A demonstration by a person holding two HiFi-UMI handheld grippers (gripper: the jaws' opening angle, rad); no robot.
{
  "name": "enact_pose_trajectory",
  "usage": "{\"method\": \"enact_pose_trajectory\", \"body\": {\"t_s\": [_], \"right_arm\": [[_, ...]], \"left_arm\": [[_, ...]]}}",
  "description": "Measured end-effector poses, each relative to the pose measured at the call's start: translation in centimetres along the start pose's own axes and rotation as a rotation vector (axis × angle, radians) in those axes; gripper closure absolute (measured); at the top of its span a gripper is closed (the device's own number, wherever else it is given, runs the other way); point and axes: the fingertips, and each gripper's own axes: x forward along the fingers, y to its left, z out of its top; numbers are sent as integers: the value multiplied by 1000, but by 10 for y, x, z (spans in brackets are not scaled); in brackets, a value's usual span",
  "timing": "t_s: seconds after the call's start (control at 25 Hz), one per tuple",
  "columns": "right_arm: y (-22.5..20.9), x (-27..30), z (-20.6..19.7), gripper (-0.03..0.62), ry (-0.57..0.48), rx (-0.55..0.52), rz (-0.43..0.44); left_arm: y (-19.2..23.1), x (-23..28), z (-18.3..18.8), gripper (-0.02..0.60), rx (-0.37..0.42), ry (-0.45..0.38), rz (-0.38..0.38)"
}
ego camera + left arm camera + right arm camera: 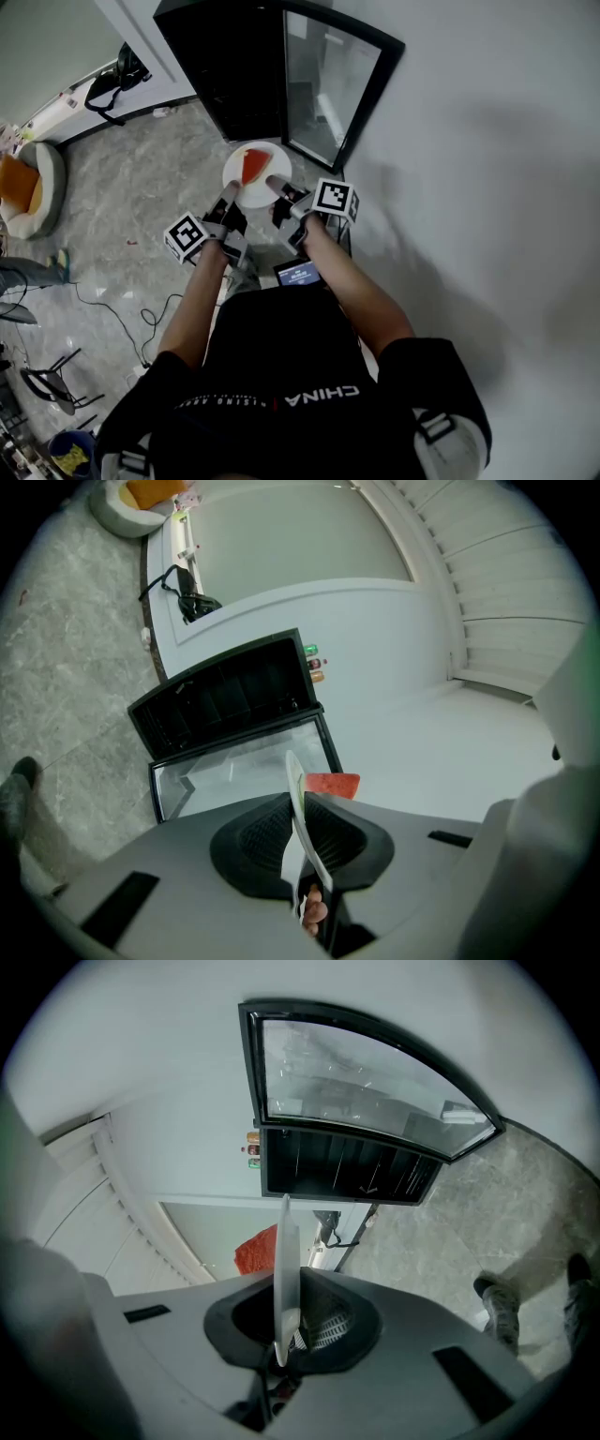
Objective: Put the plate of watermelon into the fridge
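Note:
A white plate (255,178) with a red watermelon slice (253,165) is held level between both grippers, just in front of a black mini fridge (234,66). The fridge's glass door (323,84) stands open to the right. My left gripper (228,197) is shut on the plate's near left rim, and my right gripper (277,186) is shut on its near right rim. In the left gripper view the plate (298,803) shows edge-on between the pads, with the watermelon (330,784) beyond. The right gripper view shows the plate (284,1269), the watermelon (257,1251) and the fridge (347,1166).
A white wall (487,141) runs along the right. On the grey floor at left lie a round cushion (33,187), a black bag (112,84) and cables (122,319). A small screen (298,273) hangs at the person's chest. The person's shoe (497,1312) shows below.

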Motion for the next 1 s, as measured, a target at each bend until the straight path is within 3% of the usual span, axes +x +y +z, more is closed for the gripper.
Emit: {"method": "enact_pose_trajectory", "body": {"t_s": [0.4,0.8,1.0], "right_arm": [[-14,-2,3,565,-64,-26,21],[9,-6,9,565,-103,-217,67],[1,-7,8,565,-138,-216,76]], "left_arm": [[13,7,-4,540,29,62,-60],[-5,10,0,540,60,36,-240],[0,12,-4,540,65,62,-268]]}}
